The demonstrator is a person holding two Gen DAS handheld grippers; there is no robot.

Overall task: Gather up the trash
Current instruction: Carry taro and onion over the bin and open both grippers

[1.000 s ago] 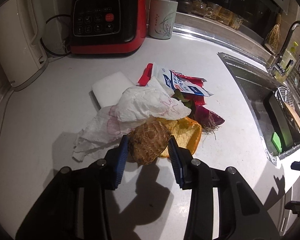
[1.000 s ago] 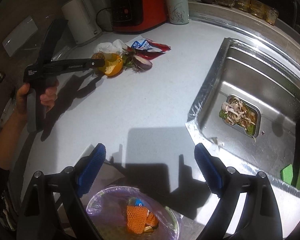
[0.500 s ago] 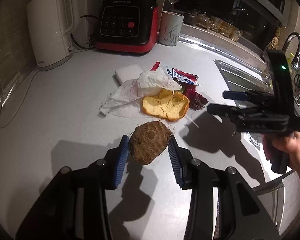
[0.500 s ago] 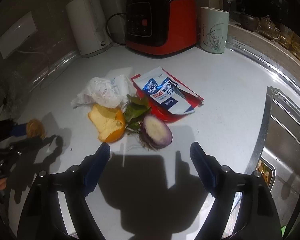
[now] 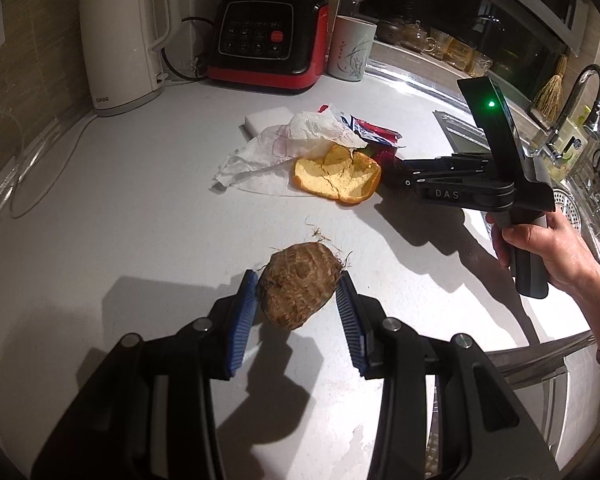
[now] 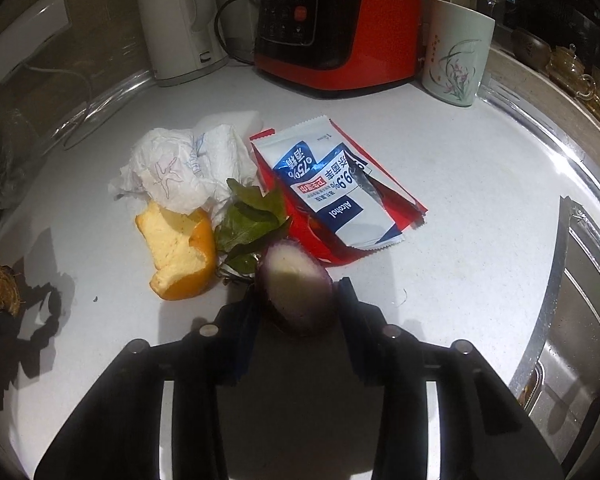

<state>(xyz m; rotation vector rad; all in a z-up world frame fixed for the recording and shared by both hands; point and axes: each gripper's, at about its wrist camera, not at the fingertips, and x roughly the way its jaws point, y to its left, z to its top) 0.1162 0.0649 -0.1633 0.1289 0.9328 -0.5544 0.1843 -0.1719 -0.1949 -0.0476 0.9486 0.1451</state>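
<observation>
My left gripper (image 5: 296,292) is shut on a brown hairy taro root (image 5: 298,290) and holds it above the white counter, back from the trash pile. My right gripper (image 6: 298,300) is shut on a purple onion half (image 6: 298,286) at the pile's near edge. The pile holds an orange peel (image 6: 180,256), green leaves (image 6: 248,220), crumpled tissue (image 6: 180,168) and alcohol-wipe packets (image 6: 332,192). The left wrist view shows the peel (image 5: 338,176), the tissue (image 5: 292,140) and the right gripper's body (image 5: 472,188) reaching in from the right.
A white kettle (image 5: 122,36), a red and black blender base (image 5: 268,36) and a flowered cup (image 5: 352,54) stand along the back. A white sponge (image 5: 266,118) lies behind the pile. The sink (image 6: 588,280) lies to the right, with a tap (image 5: 580,92).
My left gripper has lifted the taro away from the pile and drawn back. My right gripper has come from over the bin to the pile and shut on the onion half.
</observation>
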